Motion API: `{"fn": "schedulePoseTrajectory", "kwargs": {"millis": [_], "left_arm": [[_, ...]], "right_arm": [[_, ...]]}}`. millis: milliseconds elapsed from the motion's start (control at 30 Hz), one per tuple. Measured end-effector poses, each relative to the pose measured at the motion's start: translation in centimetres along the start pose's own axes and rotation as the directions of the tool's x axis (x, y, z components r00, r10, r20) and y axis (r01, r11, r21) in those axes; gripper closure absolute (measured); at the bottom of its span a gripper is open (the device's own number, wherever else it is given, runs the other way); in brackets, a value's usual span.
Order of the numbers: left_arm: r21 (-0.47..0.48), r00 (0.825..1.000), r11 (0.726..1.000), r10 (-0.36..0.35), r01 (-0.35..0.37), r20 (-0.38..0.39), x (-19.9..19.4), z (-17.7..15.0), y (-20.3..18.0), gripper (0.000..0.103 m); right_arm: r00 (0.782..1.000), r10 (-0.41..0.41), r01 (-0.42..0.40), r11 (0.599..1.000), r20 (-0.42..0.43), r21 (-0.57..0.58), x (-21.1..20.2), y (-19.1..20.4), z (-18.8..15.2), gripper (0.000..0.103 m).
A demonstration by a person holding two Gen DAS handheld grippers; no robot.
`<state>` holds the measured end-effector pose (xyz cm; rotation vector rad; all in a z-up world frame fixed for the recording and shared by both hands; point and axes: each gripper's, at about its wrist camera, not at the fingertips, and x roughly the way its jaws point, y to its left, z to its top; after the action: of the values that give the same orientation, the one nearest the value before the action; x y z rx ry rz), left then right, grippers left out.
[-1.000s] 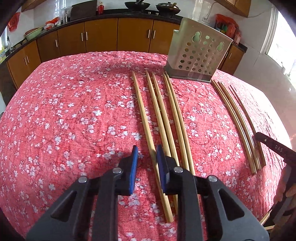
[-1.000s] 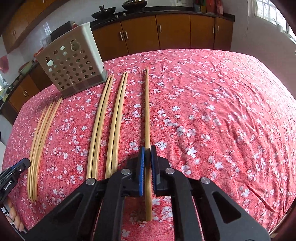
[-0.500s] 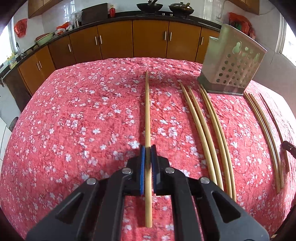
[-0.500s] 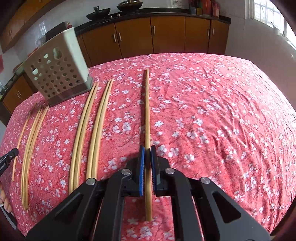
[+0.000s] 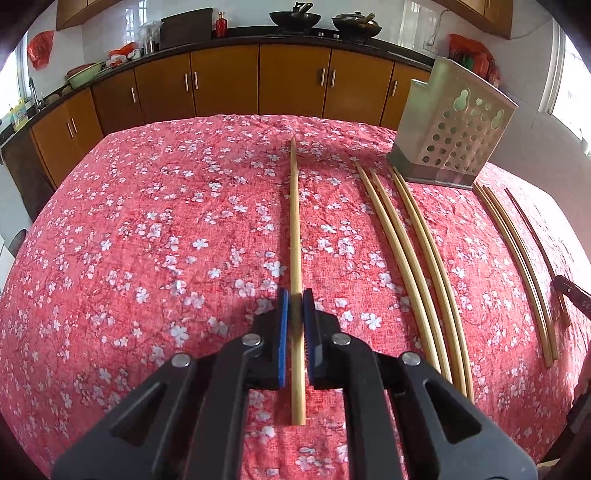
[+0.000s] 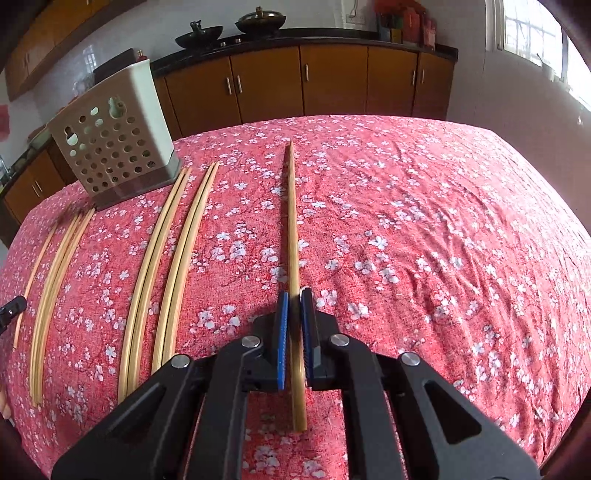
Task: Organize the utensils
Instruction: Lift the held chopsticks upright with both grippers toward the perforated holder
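Though each tool clamped on its chopstick, window solely in right view.

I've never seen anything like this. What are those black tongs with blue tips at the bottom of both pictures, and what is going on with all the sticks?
No robot here: a person holds a hand-operated claw in each hand, with a wide-angle camera on each looking along its fingers. One picture is from the left claw, the other from the right claw. Each is shut on a single chopstick, the left chopstick and the right chopstick. The table wears a red flowered cloth. More loose chopsticks lie on it in groups, beside a perforated utensil holder. Behind are brown kitchen cabinets.
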<state>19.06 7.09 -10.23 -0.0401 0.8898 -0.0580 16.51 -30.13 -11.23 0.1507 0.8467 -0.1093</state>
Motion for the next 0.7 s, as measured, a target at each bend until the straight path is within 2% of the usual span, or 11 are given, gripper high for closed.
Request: {"fn": "schedulePoseTrajectory", "kwargs": {"millis": [600,700], "left_arm": [[0.043,0.999,0.998,0.038,-0.038,-0.002,-0.8,-0.5,-0.4,0.095],[0.062,0.998,0.996,0.058,-0.058,0.008,-1.6,-0.1,-0.6,0.095]], "right_arm": [[1.0,-0.007,0.007,1.0,-0.006,-0.022,-0.4,0.1,-0.2,0.095],[0.999,-0.002,0.003,1.0,0.05,-0.012,-2.1,-0.1,0.4,0.096]]}}
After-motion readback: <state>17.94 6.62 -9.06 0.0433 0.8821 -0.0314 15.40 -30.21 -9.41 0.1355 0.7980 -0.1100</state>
